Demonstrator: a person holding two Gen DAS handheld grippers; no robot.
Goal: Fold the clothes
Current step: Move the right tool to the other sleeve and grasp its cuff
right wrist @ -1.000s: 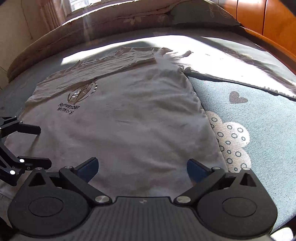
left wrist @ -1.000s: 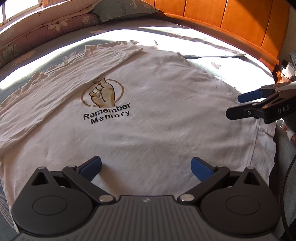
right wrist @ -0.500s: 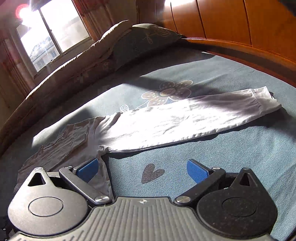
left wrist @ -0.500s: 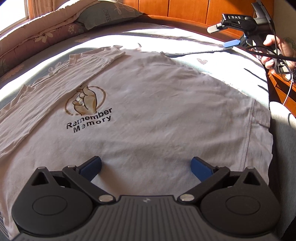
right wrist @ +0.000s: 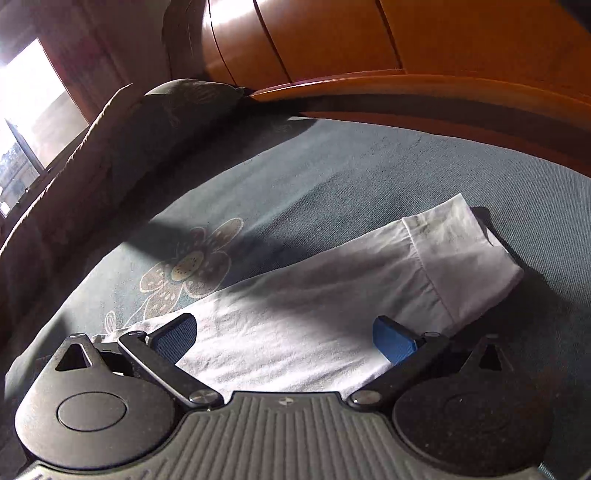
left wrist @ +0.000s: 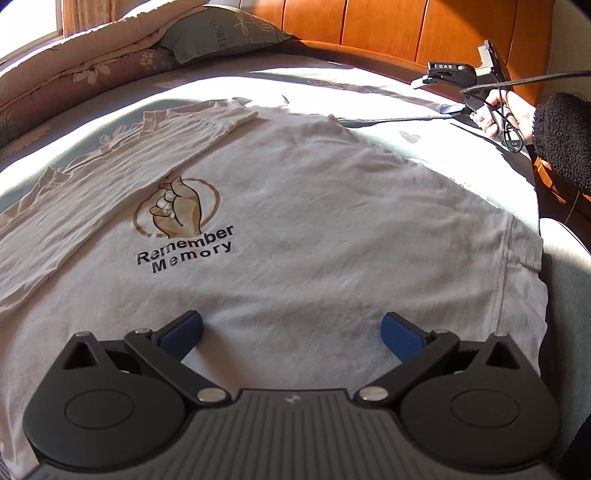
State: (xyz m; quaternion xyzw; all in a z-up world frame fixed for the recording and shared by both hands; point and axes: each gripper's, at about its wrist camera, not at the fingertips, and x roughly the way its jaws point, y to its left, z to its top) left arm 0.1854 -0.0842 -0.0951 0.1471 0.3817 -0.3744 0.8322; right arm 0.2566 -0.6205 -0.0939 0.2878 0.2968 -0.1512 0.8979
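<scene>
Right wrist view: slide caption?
Open right gripper low over the shirt's outstretched sleeve on the blue bedsheet.

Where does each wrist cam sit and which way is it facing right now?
Left wrist: on the left gripper, low over the shirt body, facing the headboard; shows its own open fingers, plus the right gripper and hand far right.
Right wrist: on the right gripper, low over the spread sleeve, cuff ahead, facing pillow and headboard; only its own open fingers show.
Shared: the shirt, pillow, headboard, bedsheet.
</scene>
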